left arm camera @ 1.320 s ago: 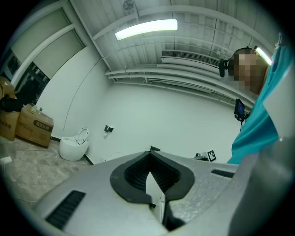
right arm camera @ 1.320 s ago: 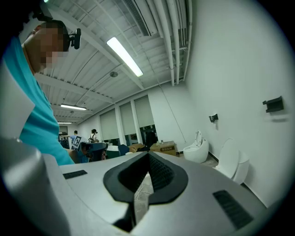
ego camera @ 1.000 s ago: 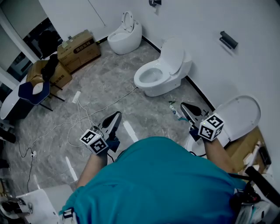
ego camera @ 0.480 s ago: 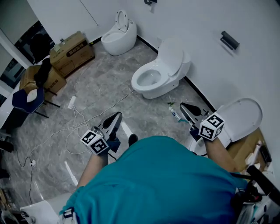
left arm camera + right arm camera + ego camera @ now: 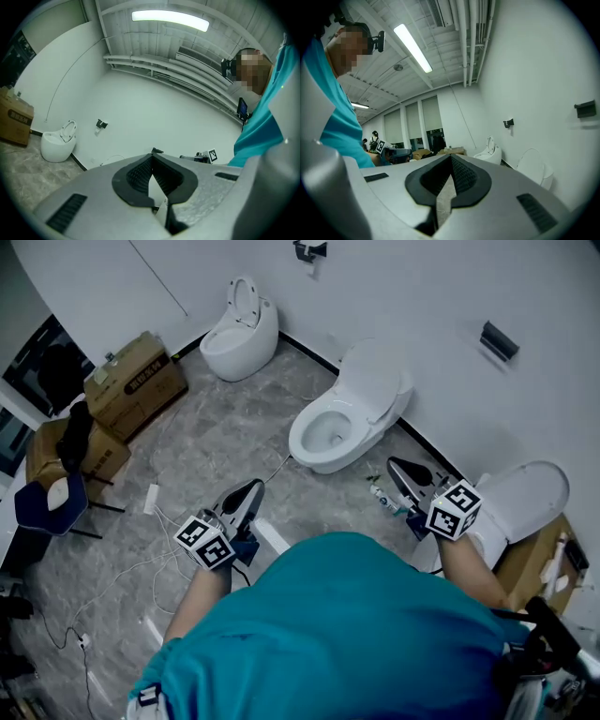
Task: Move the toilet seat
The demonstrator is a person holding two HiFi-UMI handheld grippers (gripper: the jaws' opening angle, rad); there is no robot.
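The left hand-held gripper (image 5: 251, 487) is closed on nothing – in its own view the ribbed pads (image 5: 139, 176) meet at the tips with only the white wall behind them. The right hand-held gripper (image 5: 396, 466) is closed and empty too, its tips together in its own view. Both are held out roughly level in front of the person's teal shirt (image 5: 347, 634). The left one is over the grey floor (image 5: 225, 427), and a bottle (image 5: 382, 495) on the floor shows just beside the right one's tips in the head view. 3 toilets stand along the wall. The middle toilet (image 5: 323, 432) is ahead, between the 2 grippers and apart from both. Its seat (image 5: 375, 381) is tipped up against the tank, leaving the bowl open; whether a ring still lies on the rim cannot be told. The near toilet (image 5: 525, 495) is at the person's right, just past the right gripper's marker cube (image 5: 453, 510), and its lid is raised too. The far toilet (image 5: 239, 334) sits toward the corner with its seat upright. Left of it are 2 boxes (image 5: 136, 381) – and nearer the person a chair (image 5: 56, 502), a power strip (image 5: 150, 498) and loose cables (image 5: 169, 554) lie on the floor. A dark fitting (image 5: 497, 338) is fixed to the wall above the near toilet.
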